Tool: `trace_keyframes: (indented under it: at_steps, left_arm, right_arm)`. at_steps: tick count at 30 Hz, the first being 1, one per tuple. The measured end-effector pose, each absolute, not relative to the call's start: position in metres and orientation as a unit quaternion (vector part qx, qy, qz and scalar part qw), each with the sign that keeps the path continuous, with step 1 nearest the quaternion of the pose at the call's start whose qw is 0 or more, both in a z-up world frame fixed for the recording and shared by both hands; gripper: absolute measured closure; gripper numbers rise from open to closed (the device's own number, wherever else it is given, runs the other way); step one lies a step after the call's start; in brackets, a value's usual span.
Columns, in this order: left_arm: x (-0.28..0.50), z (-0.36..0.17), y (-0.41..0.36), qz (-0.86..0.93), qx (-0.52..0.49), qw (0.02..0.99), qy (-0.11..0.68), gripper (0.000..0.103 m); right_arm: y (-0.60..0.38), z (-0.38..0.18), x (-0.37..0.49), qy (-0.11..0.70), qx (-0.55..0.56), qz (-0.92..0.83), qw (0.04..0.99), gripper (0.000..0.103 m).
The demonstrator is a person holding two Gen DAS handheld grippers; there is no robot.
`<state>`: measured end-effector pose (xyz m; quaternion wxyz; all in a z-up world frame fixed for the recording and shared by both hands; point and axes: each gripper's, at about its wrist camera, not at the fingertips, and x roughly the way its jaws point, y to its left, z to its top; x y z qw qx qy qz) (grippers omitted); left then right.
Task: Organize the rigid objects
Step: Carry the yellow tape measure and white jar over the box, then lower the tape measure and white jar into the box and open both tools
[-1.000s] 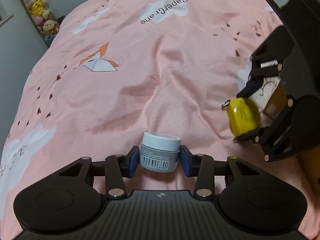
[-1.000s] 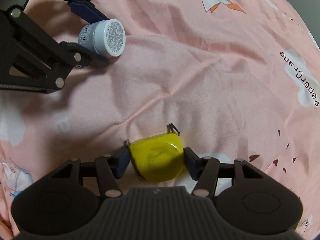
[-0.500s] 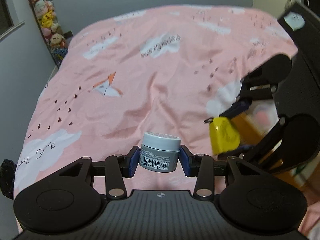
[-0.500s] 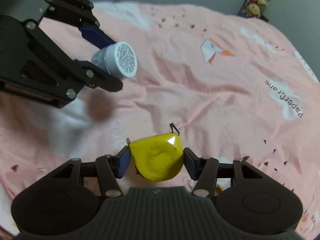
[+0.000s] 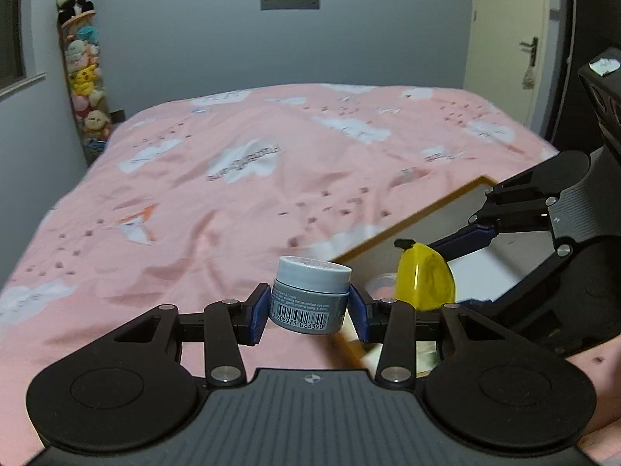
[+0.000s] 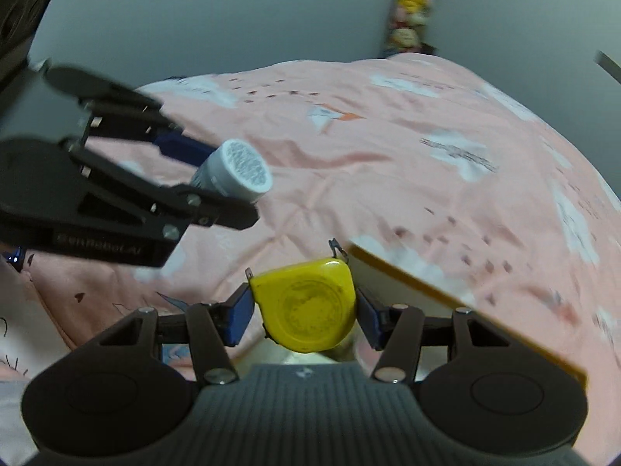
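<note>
My left gripper (image 5: 309, 308) is shut on a small grey-blue jar (image 5: 310, 295) with a barcode label, held in the air above the pink bed. The jar also shows in the right wrist view (image 6: 236, 174). My right gripper (image 6: 302, 308) is shut on a yellow tape measure (image 6: 304, 305), also seen in the left wrist view (image 5: 425, 277). Both are held over the near corner of a box with a yellow-brown rim (image 5: 419, 213), also visible in the right wrist view (image 6: 419, 279).
A pink duvet (image 5: 233, 178) with cloud prints covers the bed. A rack of plush toys (image 5: 83, 77) stands at the far left wall. A door (image 5: 508, 39) is at the far right. Some items lie inside the box, blurred.
Both grippers have lifted from the bed with their objects and tilted up, so the room walls now show. They have moved over the box's rim.
</note>
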<state>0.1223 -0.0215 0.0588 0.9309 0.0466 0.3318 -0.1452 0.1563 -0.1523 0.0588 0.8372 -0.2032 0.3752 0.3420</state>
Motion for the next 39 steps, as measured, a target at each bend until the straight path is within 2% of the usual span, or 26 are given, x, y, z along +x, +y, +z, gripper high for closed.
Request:
trace_keyframes:
  at_steps: [6, 21, 29, 39]
  left_arm:
    - [0.116, 0.046, -0.065, -0.194, 0.028, 0.926, 0.322, 0.054]
    - [0.175, 0.001, -0.141, -0.252, -0.03, 0.888, 0.383, 0.054]
    - [0.199, -0.018, -0.156, -0.242, -0.047, 0.874, 0.42, 0.054]
    - [0.211, -0.029, -0.162, -0.249, -0.035, 0.866, 0.432, 0.054]
  right_arm:
    - [-0.208, 0.059, 0.144, 0.386, -0.154, 0.284, 0.864, 0.046]
    - [-0.28, 0.019, 0.183, 0.445, -0.2, 0.174, 0.855, 0.046]
    - [-0.27, -0.017, 0.199, 0.454, -0.336, 0.169, 0.808, 0.047]
    - [-0.267, -0.051, 0.216, 0.462, -0.423, 0.177, 0.759, 0.046]
